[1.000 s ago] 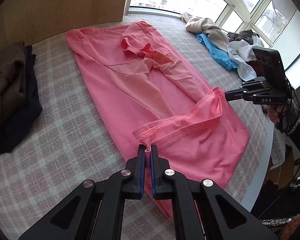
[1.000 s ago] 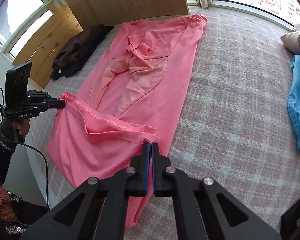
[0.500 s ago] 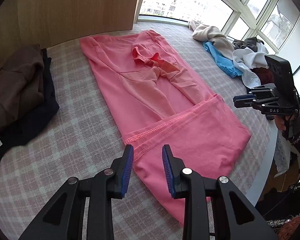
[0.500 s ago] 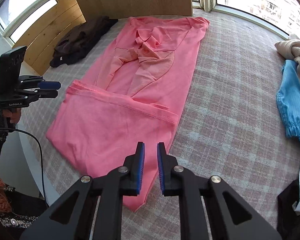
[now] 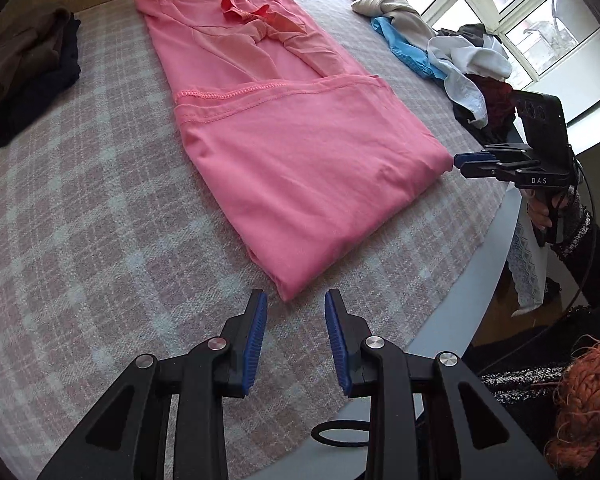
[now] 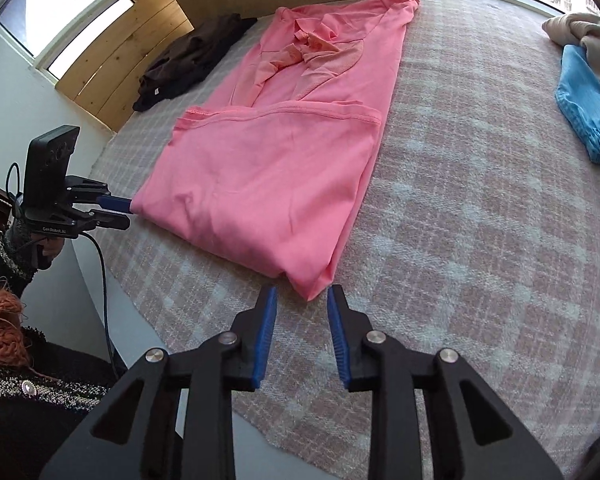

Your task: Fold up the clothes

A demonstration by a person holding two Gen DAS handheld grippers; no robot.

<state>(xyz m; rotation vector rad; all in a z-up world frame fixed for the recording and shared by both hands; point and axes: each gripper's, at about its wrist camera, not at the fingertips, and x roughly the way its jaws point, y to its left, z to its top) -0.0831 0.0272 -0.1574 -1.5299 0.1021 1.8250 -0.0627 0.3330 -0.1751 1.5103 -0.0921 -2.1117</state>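
Observation:
A pink shirt (image 5: pixel 300 152) lies flat on the checked cloth, sleeves folded in and its hem end folded up over the body; it also shows in the right wrist view (image 6: pixel 268 184). My left gripper (image 5: pixel 296 300) is open and empty, just short of the near left corner of the fold. My right gripper (image 6: pixel 302 296) is open and empty, just short of the near right corner. Each gripper shows in the other's view, the right one (image 5: pixel 466 162) and the left one (image 6: pixel 120 210), both at the fold's corners.
A dark brown and navy pile (image 5: pixel 24 68) lies at the far left. A heap of beige, blue and white clothes (image 5: pixel 428 44) lies at the far right. The round table's grey edge (image 5: pixel 460 288) runs close behind both grippers.
Both grippers let go of the hem, which now lies folded flat over the shirt. Both opened and pulled back to the near corners of the fold.

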